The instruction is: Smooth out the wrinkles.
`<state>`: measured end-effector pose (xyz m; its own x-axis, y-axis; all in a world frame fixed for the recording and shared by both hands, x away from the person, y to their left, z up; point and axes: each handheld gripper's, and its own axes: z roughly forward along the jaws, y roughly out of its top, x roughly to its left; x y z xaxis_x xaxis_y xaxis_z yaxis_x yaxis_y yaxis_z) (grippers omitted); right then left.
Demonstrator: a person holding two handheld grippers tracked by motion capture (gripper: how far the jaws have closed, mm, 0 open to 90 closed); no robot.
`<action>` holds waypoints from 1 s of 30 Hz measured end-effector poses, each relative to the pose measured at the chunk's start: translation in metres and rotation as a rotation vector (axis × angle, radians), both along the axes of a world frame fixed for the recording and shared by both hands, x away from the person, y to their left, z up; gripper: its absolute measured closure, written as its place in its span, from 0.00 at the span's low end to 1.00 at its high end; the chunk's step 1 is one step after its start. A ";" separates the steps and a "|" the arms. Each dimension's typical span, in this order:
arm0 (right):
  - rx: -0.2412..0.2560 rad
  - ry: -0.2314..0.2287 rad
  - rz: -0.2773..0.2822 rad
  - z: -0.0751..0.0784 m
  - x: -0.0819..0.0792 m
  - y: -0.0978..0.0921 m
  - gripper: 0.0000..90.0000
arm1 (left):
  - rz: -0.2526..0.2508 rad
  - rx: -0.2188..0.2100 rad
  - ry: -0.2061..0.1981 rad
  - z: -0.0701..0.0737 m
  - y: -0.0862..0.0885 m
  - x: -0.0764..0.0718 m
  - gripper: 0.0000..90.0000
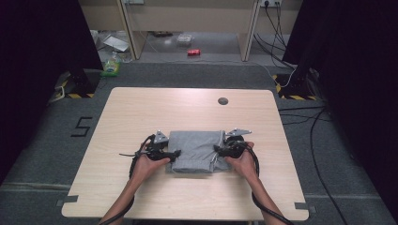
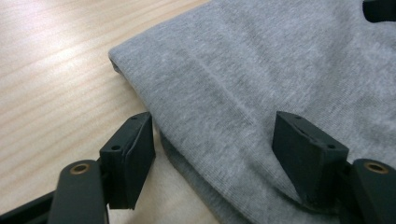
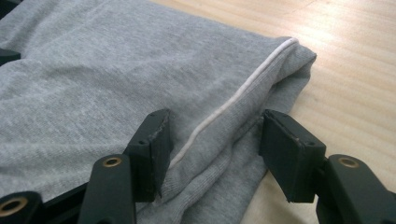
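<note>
on the pale wooden counter (image 1: 141,112) a folded grey garment (image 1: 195,151) lies flat near our edge, between our two hands. we judge the step to be gripping its side edges for another fold, so each bite should gather every layer and both sides should rise level. our left hand-held gripper (image 2: 212,156) stands wide open, straddling the folded edge and holding nothing; one jaw is over the wood, the other over cloth. our right hand-held gripper (image 3: 215,154) is equally open, astride the edge with its white piping (image 3: 238,95). we see no container on the counter.
</note>
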<state>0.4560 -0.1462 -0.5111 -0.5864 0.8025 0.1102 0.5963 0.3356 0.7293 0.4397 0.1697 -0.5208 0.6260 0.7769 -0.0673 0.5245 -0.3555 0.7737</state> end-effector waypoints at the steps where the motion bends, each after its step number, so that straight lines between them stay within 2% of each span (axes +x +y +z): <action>1: -0.002 0.000 0.001 0.000 0.002 0.000 0.49 | 0.002 0.000 0.000 0.000 0.000 0.001 0.32; 13: -0.005 0.008 -0.022 0.001 0.017 0.002 0.48 | 0.015 -0.001 0.000 0.000 -0.001 0.017 0.32; 30: -0.009 0.002 -0.035 0.001 0.028 0.003 0.48 | 0.030 -0.002 0.001 0.000 -0.001 0.026 0.32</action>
<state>0.4840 -0.1429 -0.5105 -0.5576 0.8235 0.1043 0.6092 0.3206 0.7253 0.4655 0.1683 -0.5207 0.6022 0.7953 -0.0693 0.5356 -0.3381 0.7738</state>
